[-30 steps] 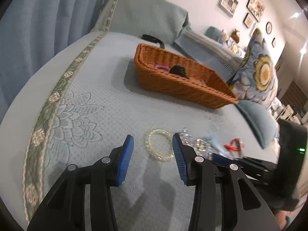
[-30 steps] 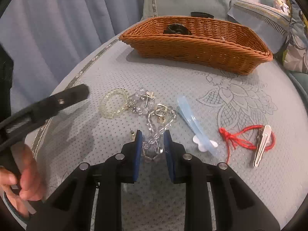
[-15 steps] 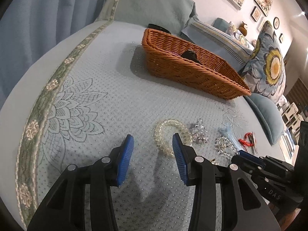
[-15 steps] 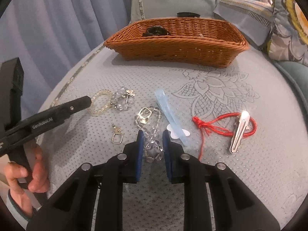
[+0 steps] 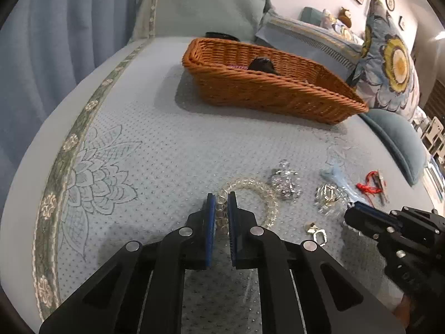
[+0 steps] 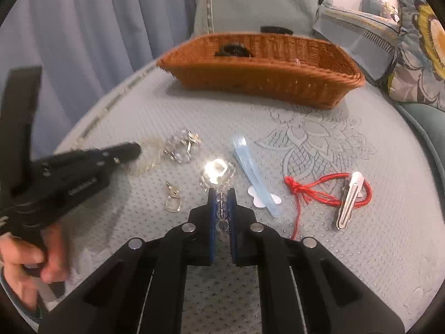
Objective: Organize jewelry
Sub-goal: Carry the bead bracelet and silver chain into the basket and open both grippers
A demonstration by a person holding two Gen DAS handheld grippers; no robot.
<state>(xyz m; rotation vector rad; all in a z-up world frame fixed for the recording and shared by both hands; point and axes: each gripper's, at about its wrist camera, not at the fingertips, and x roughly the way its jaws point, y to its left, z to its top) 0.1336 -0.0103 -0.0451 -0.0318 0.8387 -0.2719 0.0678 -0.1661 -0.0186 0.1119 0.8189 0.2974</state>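
My left gripper (image 5: 221, 208) is shut on the near side of a pale yellow bead bracelet (image 5: 261, 192) lying on the bed. My right gripper (image 6: 222, 206) is shut on a clear crystal bead chain (image 6: 217, 171) with a gold clasp; the chain still rests on the cover. A crystal cluster (image 5: 285, 181) lies right of the bracelet. A wicker basket (image 6: 261, 79) stands at the back with a dark hair tie (image 6: 233, 50) inside. The right gripper also shows in the left wrist view (image 5: 350, 215).
On the cover lie a gold clasp (image 6: 172, 201), a blue hair clip (image 6: 256, 178), a red cord bracelet (image 6: 319, 189) and a silver clip (image 6: 349, 199). Pillows (image 5: 389, 64) line the right side. A blue curtain (image 6: 83, 27) hangs to the left.
My left gripper moved forward and closed on the yellow bracelet. My right gripper closed tighter on the crystal chain and stayed in place.
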